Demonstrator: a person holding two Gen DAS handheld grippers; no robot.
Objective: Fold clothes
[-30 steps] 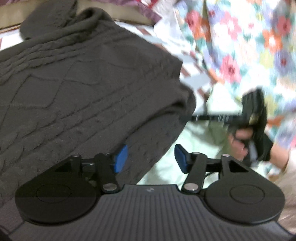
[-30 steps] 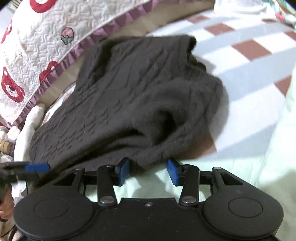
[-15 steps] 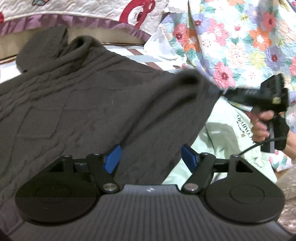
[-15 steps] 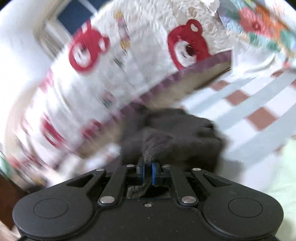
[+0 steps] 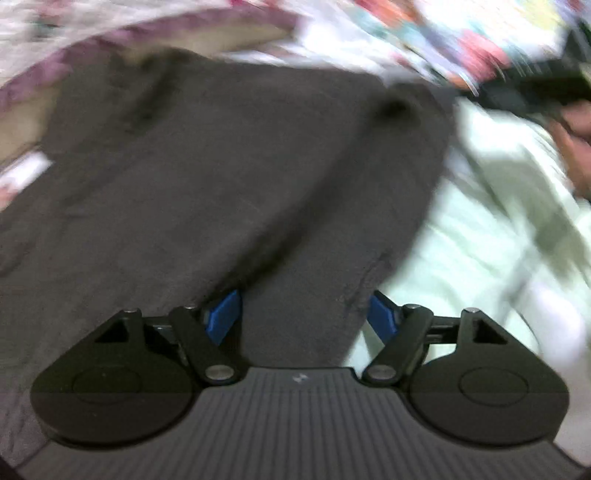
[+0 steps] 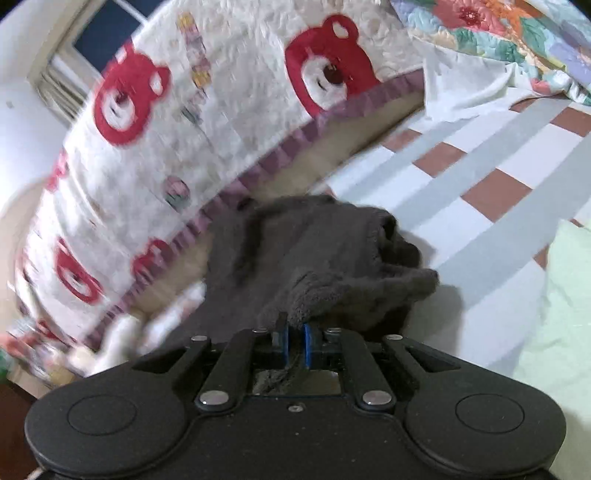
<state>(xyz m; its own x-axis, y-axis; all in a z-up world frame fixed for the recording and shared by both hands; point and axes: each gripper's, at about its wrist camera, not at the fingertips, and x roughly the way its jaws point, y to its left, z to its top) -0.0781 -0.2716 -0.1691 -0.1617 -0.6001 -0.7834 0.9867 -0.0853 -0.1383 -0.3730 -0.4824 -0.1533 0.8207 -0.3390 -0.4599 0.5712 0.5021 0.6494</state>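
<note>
A dark grey cable-knit sweater (image 5: 221, 166) lies spread on the bed. In the left wrist view its near edge sits between the blue pads of my left gripper (image 5: 303, 317). The jaws are closing, still wide apart, and the pads are not clearly pressing the knit. In the right wrist view my right gripper (image 6: 295, 338) pinches a bunched edge of the sweater (image 6: 314, 251) and holds it above the bed. Its jaws are easing open a touch, with fabric still between the pads. A person's hand (image 5: 576, 147) holds that gripper at the upper right.
A quilt with red bears (image 6: 221, 110) rises behind the sweater, and a floral quilt (image 6: 498, 33) lies at the back right. The checked sheet (image 6: 498, 177) shows to the right. A pale green garment (image 5: 498, 240) lies beside the sweater.
My right gripper closed on the sweater's edge and lifted it off the bed. My left gripper slid so that the sweater's near edge lies between its pads, and its view is now blurred.
</note>
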